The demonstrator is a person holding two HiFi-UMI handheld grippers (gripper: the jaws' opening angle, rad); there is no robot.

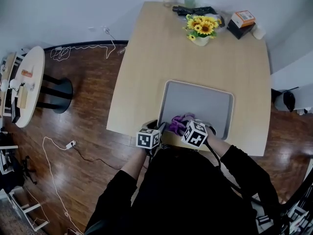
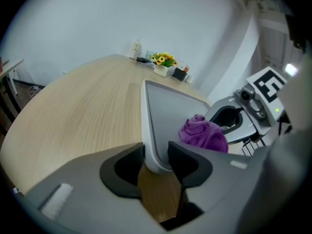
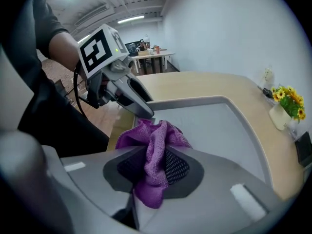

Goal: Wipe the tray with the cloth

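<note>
My right gripper (image 3: 155, 167) is clamped on the bunched purple cloth (image 3: 152, 139), which sits over the near-left corner of the grey tray (image 1: 198, 102). My left gripper (image 2: 156, 161) is closed on that same corner's rim, pinning the tray to the table (image 1: 161, 48). From the cloth, the bare tray floor runs away from me and off to my right, its long axis across the table, so I judge the stroke belongs to the right hand. I cannot tell whether the cloth actually touches the floor, and in the head view both grippers cover the near rim.
</note>
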